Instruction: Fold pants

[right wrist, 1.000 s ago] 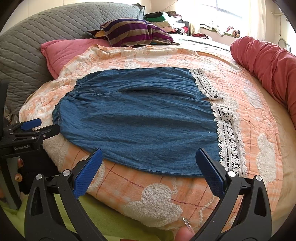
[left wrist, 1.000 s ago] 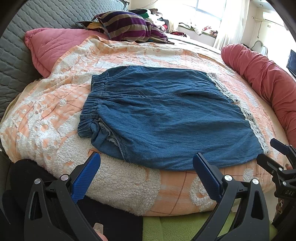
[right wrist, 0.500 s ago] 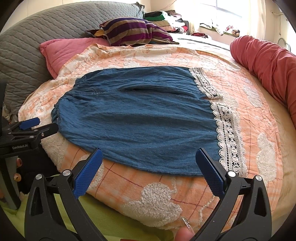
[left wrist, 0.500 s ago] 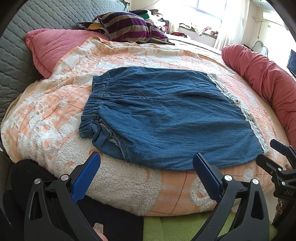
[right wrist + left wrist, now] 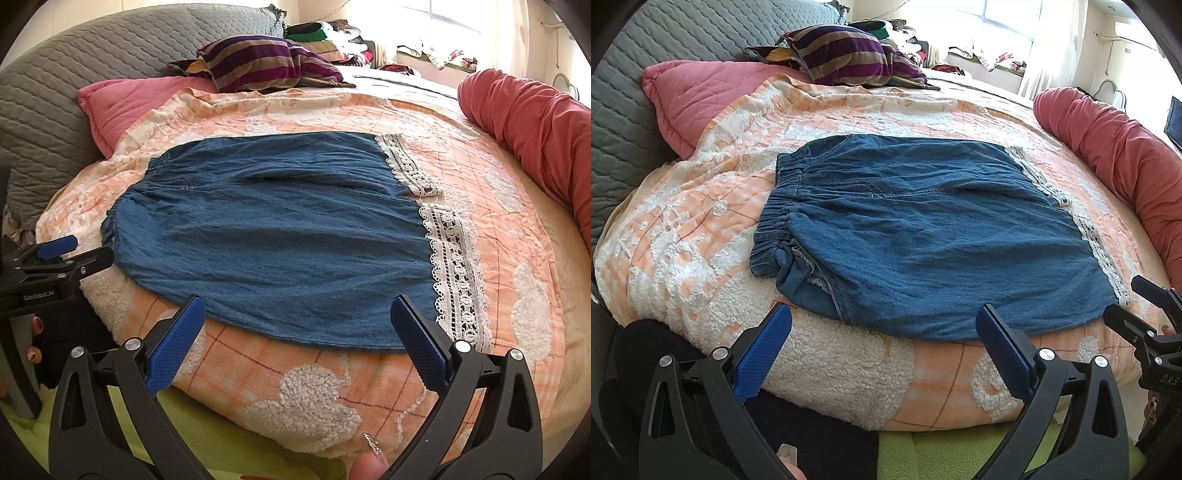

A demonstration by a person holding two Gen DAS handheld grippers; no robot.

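Blue denim pants (image 5: 923, 236) with white lace hems (image 5: 454, 269) lie flat on the orange and white bedspread (image 5: 701, 236), waistband (image 5: 779, 214) at the left, hems at the right. They also show in the right wrist view (image 5: 277, 243). My left gripper (image 5: 882, 343) is open and empty, just short of the pants' near edge towards the waistband. My right gripper (image 5: 295, 332) is open and empty, at the near edge towards the lace hem. Each gripper shows at the edge of the other's view: the right (image 5: 1145, 314), the left (image 5: 55, 258).
A pink pillow (image 5: 698, 99) and a grey quilted headboard (image 5: 620, 110) are at the left. A striped cushion (image 5: 849, 55) lies at the back. A long red bolster (image 5: 1115, 155) runs along the right. Green cloth (image 5: 184, 443) lies below the bed's near edge.
Both grippers have crept slightly towards the pants. Both stay open. The pants have not moved.
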